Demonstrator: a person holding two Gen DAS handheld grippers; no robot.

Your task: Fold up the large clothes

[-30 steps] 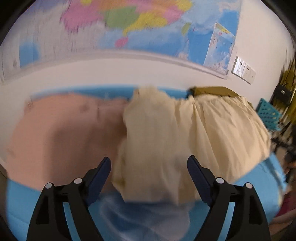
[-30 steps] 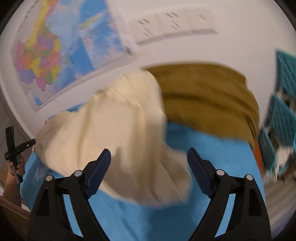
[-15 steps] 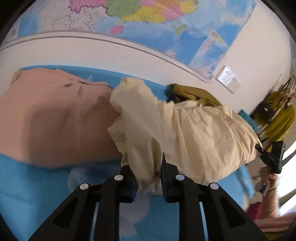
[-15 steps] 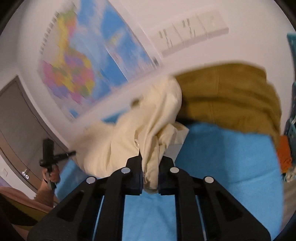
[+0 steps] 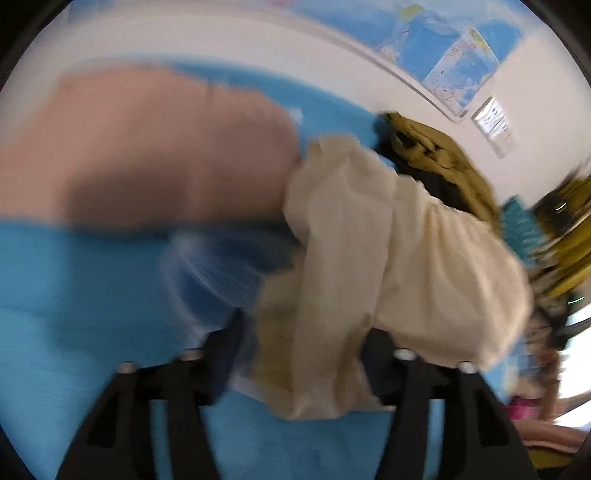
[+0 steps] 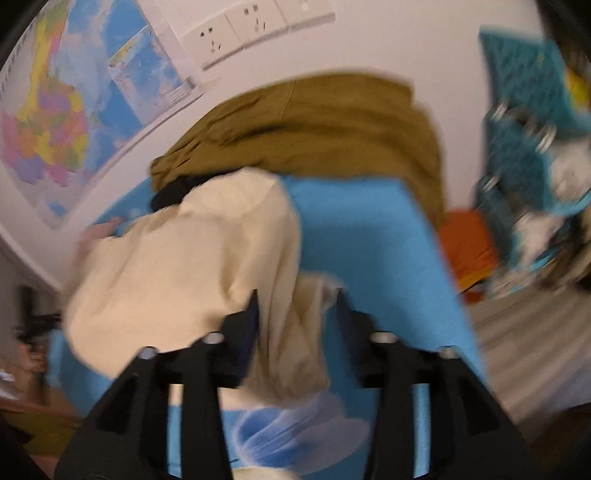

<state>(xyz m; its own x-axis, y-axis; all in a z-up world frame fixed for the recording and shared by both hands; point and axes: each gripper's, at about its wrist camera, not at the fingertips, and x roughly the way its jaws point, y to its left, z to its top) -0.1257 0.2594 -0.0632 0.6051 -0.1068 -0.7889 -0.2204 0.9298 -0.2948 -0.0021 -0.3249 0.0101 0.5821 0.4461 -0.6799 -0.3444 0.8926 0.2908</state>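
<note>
Both frames blurred by motion. Left hand-held gripper (image 5: 306, 343): jaws opening, about half spread, a bunched fold of the cream garment (image 5: 369, 266) hangs between them; pads look clear of the cloth, so no grip that I can see. Right hand-held gripper (image 6: 297, 314): same, jaws opening, a hanging fold of the cream garment (image 6: 192, 258) sits in the gap nearer the left finger, and a clear gap shows beside the right finger. Garment is a loose heap on the blue worktop (image 5: 74, 295), strung between the two grippers. Left of it in the left wrist view, a pink garment (image 5: 147, 147) lies flat. At the far end against the wall, an olive garment (image 6: 314, 125) piled up, just behind the cream one, something dark between them. Wall map (image 6: 48, 122) and sockets (image 6: 236, 33) behind. Teal crates (image 6: 524, 122) on the right, off the worktop.
</note>
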